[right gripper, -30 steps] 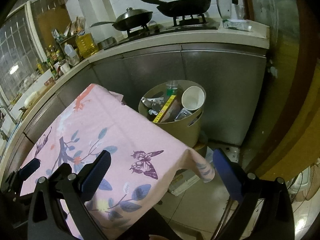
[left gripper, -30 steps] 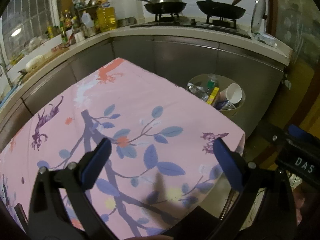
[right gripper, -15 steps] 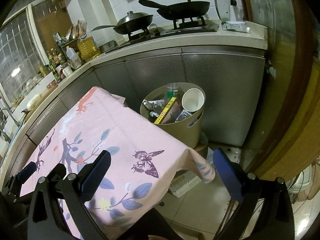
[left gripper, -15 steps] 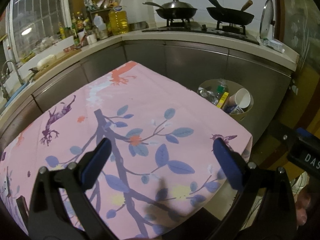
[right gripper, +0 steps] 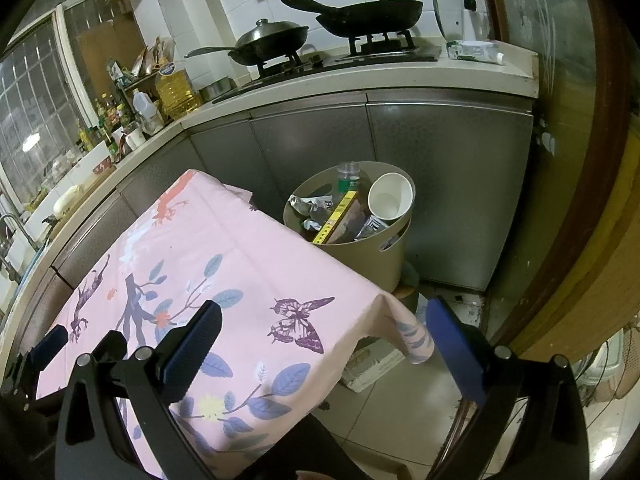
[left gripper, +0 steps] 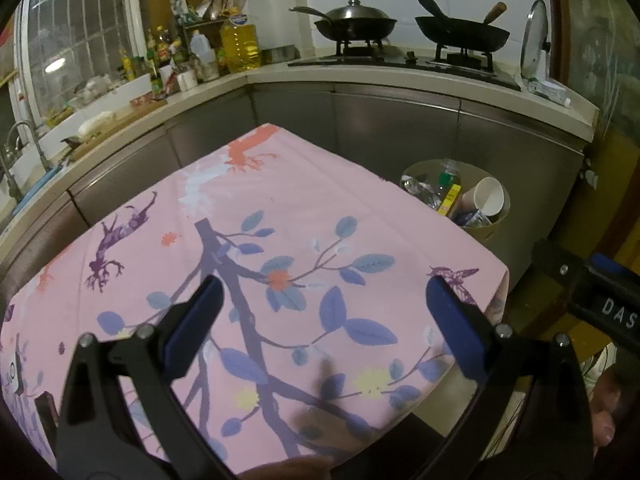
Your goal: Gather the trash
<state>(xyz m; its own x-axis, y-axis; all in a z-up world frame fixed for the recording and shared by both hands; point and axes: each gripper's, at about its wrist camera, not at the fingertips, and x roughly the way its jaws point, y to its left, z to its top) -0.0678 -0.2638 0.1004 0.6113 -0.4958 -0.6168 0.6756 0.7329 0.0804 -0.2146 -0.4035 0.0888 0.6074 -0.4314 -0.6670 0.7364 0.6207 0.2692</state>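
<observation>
The left gripper (left gripper: pixel 322 316) hangs over a pink tablecloth (left gripper: pixel 280 220) with blue leaves and a purple butterfly on it. Its two blue fingers are spread wide apart and nothing is between them. The right gripper (right gripper: pixel 322 344) hangs over the corner of the same cloth that is nearest the trash bin (right gripper: pixel 360 256). Its fingers are spread wide too, and they hold nothing.

The trash bin is round and tan. It stands on the floor just beside the table, in front of the grey cupboard doors (right gripper: pixel 440 184). The trash is inside the bin. A white paper cup (right gripper: pixel 390 200) lies on its side at the top, with its open end facing out. Next to the cup there is a yellow box (right gripper: pixel 336 216), a clear plastic bottle (right gripper: pixel 349 178) with a green label, and some shiny crumpled wrappers (right gripper: pixel 310 206).

Above the bin, on the counter, two dark pans (right gripper: pixel 372 10) sit on a stove. A glass lid (right gripper: pixel 452 0) leans upright against the wall near them.

Below the table corner, a flat cardboard box (right gripper: pixel 372 360) lies on the floor tiles.
</observation>
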